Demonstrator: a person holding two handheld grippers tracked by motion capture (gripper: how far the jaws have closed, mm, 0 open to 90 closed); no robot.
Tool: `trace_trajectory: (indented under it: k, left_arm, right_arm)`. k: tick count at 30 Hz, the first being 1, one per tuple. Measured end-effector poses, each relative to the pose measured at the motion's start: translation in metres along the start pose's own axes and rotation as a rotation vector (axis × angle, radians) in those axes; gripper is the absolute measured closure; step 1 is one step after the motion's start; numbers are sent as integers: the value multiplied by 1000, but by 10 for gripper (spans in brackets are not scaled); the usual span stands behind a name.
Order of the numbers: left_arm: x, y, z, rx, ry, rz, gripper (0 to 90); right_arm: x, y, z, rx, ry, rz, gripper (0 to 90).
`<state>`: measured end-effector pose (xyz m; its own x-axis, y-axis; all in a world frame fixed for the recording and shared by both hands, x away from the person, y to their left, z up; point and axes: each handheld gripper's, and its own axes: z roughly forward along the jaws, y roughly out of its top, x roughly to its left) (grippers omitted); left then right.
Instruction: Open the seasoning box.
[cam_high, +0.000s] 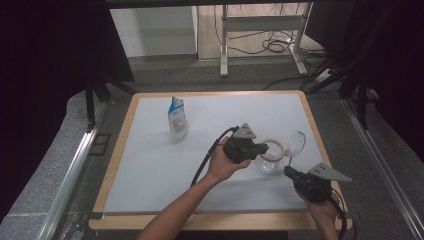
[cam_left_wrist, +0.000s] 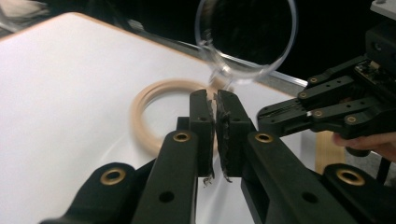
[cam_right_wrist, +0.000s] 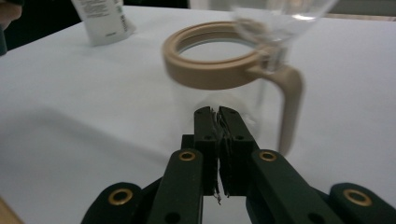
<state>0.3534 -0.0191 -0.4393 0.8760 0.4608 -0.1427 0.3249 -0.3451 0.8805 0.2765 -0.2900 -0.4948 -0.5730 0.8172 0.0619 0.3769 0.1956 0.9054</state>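
Note:
A clear glass pitcher (cam_high: 270, 164) with a beige rim (cam_right_wrist: 210, 70) and handle (cam_right_wrist: 292, 102) stands on the white table (cam_high: 150, 165), right of centre. My left gripper (cam_high: 265, 148) is at the rim's near-left side. Its jaws (cam_left_wrist: 215, 100) are shut with nothing between them, in front of the beige ring (cam_left_wrist: 149, 100). A clear stemmed glass (cam_high: 296, 141) hangs tilted to the right of the pitcher. Its thin stem runs down to the tips of my right gripper (cam_high: 288, 171). Those jaws (cam_right_wrist: 215, 114) stand closed, and the glass bowl (cam_right_wrist: 285, 14) looms above them.
A white squeeze bottle (cam_high: 177, 120) with a blue label stands upright at the back left of the table. The wooden table edge (cam_high: 320, 145) runs close to the right of the glass. A desk frame and cables are on the floor beyond.

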Motion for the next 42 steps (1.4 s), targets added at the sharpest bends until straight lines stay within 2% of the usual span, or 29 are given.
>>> trace_trajectory:
  k: [1, 2, 3, 4, 5, 6, 7, 9, 10, 11, 12, 13, 14, 16, 18, 19, 21, 24, 26, 28, 31, 35, 38, 42]
  left_arm:
    - [3, -5, -7, -5, 5, -14, 845]
    - [5, -9, -14, -12, 12, -25, 806]
    - [9, -20, -27, -19, 28, -41, 778]
    - [9, -20, -27, -19, 28, -41, 740]
    - [12, -31, -40, -27, 50, -56, 687]
    - [12, -31, -40, -27, 50, -56, 638]
    - [14, -44, -52, -43, 95, -72, 589]
    - [15, -58, -63, -56, 119, -92, 484]
    - [15, -58, -63, -56, 119, -92, 444]
    - [16, -64, -69, -58, 127, -95, 414]
    - [17, -71, -74, -60, 135, -98, 414]
    - [18, -82, -83, -64, 139, -109, 375]
    - [18, -82, -83, -64, 139, -109, 358]
    - [20, -99, -96, -61, 151, -118, 329]
    - [22, -105, -100, -60, 159, -123, 313]
    - [25, -115, -108, -58, 180, -133, 309]
    - [29, -124, -115, -58, 205, -145, 303]
    - [33, -130, -121, -50, 214, -163, 299]
    - [39, -137, -129, -46, 240, -173, 299]
    - [41, -139, -132, -48, 240, -182, 299]
    - [45, -143, -142, -48, 270, -189, 300]
    - [48, -146, -147, -57, 286, -200, 311]
    - [51, -151, -147, -60, 310, -220, 323]
    - [54, -151, -150, -64, 330, -223, 329]
  right_arm:
    - [4, 0, 2, 7, 9, -12, 854]
    - [11, 0, 5, 8, 40, -32, 829]
    - [16, 1, 7, 7, 52, -42, 810]
    - [16, 1, 7, 7, 52, -42, 810]
    - [24, 2, 11, 10, 74, -64, 748]
    - [24, 2, 11, 10, 74, -64, 748]
    - [32, 3, 16, 18, 96, -78, 693]
    - [40, 2, 21, 20, 125, -89, 633]
    - [40, 2, 21, 20, 125, -89, 633]
    - [47, 2, 26, 22, 153, -105, 589]
    - [47, 2, 26, 22, 153, -105, 589]
    - [55, 1, 31, 17, 175, -119, 563]
    - [55, 1, 31, 17, 175, -119, 563]
    - [65, 1, 38, 20, 193, -122, 517]
    - [68, 1, 40, 19, 200, -122, 503]
    - [74, 2, 43, 23, 200, -127, 475]
    - [79, 3, 48, 17, 209, -126, 455]
    - [86, 4, 57, 20, 200, -137, 420]
    - [91, 6, 63, 21, 197, -142, 407]
    - [93, 7, 66, 20, 200, -143, 404]
    - [98, 13, 81, 29, 217, -128, 383]
    - [103, 15, 92, 38, 233, -127, 359]
    - [104, 14, 96, 48, 236, -120, 345]
    - [104, 13, 94, 55, 234, -125, 337]
